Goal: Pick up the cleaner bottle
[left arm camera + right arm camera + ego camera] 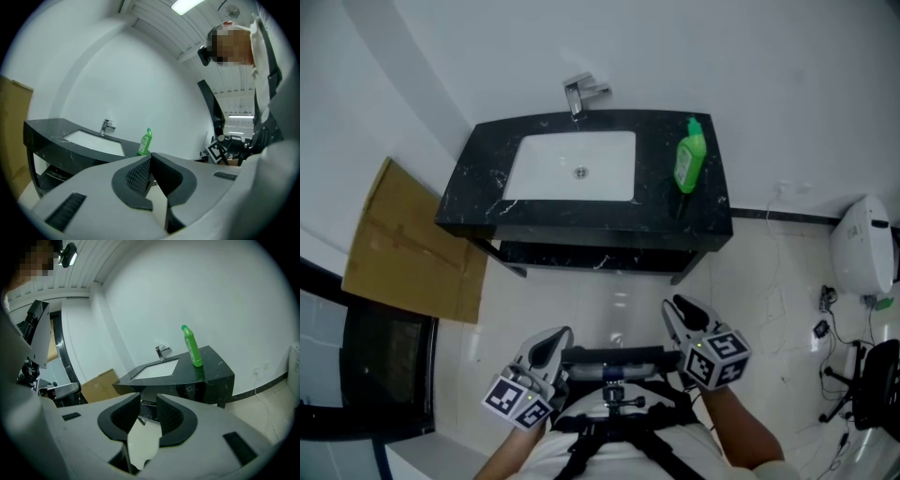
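Green cleaner bottle [690,159] upright on the black marble vanity top [473,187], untouched, with both grippers well apart from it.

The bottle stands just right of the white sink basin [572,169], near the counter's right edge. A chrome faucet [581,94] sits behind the basin at the wall. A flat sheet of cardboard [408,248] leans beside the vanity's left end. Both grippers hang low over the pale tiled floor [609,291], close to the person's body. The left gripper [551,345] has its jaws closed tip to tip with nothing between them. The right gripper [680,311] has its jaws drawn in close, also empty, and faces the vanity with the bottle ahead and to its right.
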Action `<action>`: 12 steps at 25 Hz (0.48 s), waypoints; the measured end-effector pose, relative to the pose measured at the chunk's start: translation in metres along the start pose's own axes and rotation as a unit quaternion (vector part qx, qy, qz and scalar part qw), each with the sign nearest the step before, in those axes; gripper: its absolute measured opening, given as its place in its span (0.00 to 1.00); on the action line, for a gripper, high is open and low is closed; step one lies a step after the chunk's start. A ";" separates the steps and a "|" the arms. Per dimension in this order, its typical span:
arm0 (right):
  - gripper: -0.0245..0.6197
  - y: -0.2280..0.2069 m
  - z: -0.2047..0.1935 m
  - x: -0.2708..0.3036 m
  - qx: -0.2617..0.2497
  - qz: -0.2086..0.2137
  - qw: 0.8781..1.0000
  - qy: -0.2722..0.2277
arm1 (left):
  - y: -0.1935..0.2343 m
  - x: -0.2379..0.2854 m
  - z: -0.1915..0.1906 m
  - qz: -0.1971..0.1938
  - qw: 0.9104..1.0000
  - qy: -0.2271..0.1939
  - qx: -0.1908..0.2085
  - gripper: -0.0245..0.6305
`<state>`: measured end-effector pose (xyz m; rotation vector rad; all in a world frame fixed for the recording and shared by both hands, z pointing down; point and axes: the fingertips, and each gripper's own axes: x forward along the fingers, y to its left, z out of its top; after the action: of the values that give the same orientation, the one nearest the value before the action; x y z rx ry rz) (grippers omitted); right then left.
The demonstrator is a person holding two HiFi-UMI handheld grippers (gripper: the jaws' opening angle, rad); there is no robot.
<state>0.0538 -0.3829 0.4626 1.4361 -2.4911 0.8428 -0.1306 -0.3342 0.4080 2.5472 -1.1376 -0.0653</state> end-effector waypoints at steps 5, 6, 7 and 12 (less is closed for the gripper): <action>0.19 -0.005 0.006 0.022 0.005 -0.017 1.000 0.000 | 0.017 0.021 -0.004 -0.052 0.998 0.015 -0.035 0.04; 0.19 -0.007 0.009 0.027 0.007 -0.025 1.000 -0.003 | 0.023 0.025 -0.002 -0.060 0.997 0.016 -0.039 0.04; 0.19 -0.009 0.012 0.032 0.011 -0.034 0.999 -0.007 | 0.031 0.030 -0.001 -0.069 0.997 0.018 -0.042 0.04; 0.19 -0.013 0.037 0.070 0.020 -0.074 0.997 -0.026 | 0.081 0.049 0.021 -0.083 0.996 0.034 -0.019 0.04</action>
<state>0.0326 -0.4603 0.4639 1.6524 -2.3799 0.8430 -0.1592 -0.4260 0.4202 2.5847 -0.8896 -0.0395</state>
